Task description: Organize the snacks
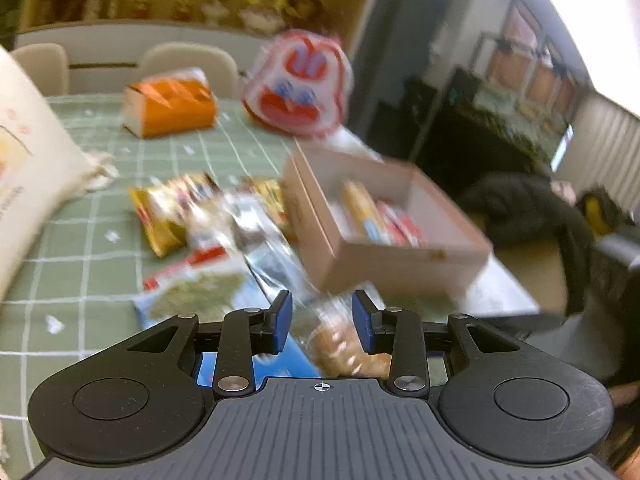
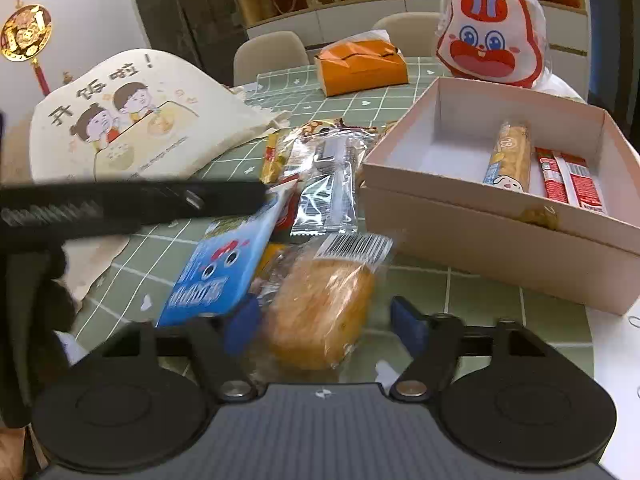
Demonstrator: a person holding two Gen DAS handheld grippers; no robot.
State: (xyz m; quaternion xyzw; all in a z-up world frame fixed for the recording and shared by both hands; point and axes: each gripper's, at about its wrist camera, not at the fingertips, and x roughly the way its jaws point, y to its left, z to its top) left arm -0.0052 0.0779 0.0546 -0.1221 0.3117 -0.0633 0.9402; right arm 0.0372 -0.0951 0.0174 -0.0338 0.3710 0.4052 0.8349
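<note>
Two grippers are working over a heap of snacks on the green worktop [image 2: 460, 292]. The right gripper [image 2: 324, 320] is standing wide open around a wrapped bun [image 2: 320, 308], gripping nothing yet. The left gripper [image 1: 322, 322] is also open and empty, above the same heap. The pink box [image 2: 480, 216] is lying at two o'clock from the bun. I think the bun is light and soft, with slippery film; gripping across its middle gently seems safest.

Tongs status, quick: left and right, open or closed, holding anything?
Left tongs: open, holding nothing, poised over the wrapped bun.
Right tongs: open around the same wrapped bun, not clamped on it.
</note>
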